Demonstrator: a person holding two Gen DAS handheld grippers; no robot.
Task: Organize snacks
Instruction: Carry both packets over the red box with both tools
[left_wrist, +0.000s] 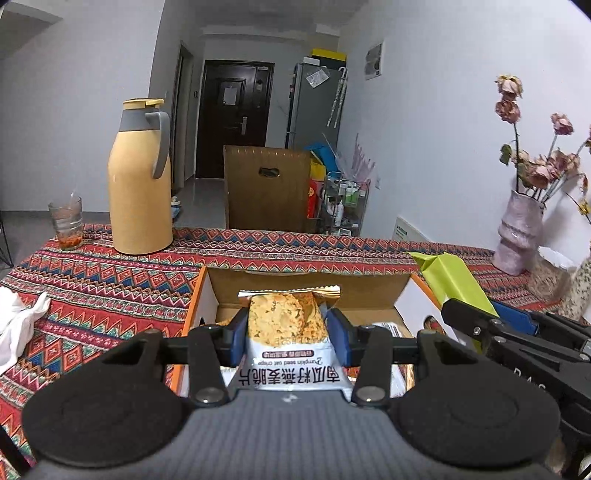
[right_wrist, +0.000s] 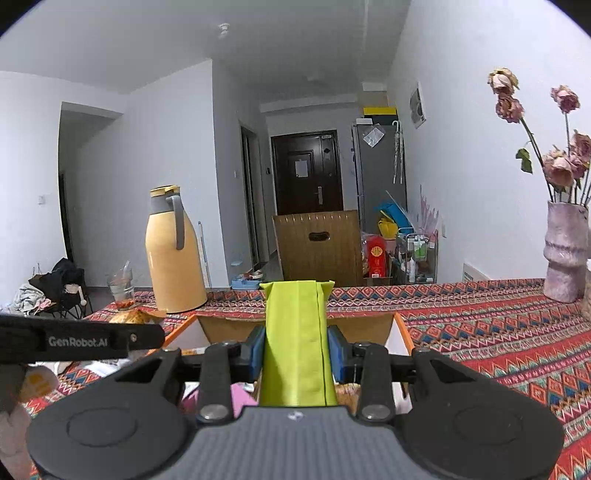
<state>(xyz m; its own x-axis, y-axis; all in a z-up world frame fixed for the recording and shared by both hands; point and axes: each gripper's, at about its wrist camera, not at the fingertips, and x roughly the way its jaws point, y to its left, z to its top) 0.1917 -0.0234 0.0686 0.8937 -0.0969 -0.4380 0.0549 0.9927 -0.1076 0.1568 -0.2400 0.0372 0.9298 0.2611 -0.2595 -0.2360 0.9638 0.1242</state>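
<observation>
My left gripper (left_wrist: 287, 334) is shut on a white packet of pumpkin seed oat crisps (left_wrist: 286, 325), held upright above an open cardboard box (left_wrist: 207, 295) with orange edges. Its blue pads (left_wrist: 238, 338) press the packet's sides. In the right wrist view my right gripper (right_wrist: 296, 354) is shut on a lime-green packet (right_wrist: 295, 332), also held over the box (right_wrist: 400, 332). The green packet (left_wrist: 454, 277) and the right gripper (left_wrist: 517, 332) show at the right of the left wrist view. The left gripper's arm (right_wrist: 81, 341) crosses the left edge of the right wrist view. More snack packets lie inside the box, mostly hidden.
A yellow thermos jug (left_wrist: 140, 184) and a glass (left_wrist: 66, 221) stand at the table's far left on the patterned cloth (left_wrist: 92, 295). A pink vase of dried roses (left_wrist: 521, 232) stands far right. White crumpled paper (left_wrist: 18, 321) lies at the left edge. A wooden chair back (left_wrist: 267, 184) is beyond the table.
</observation>
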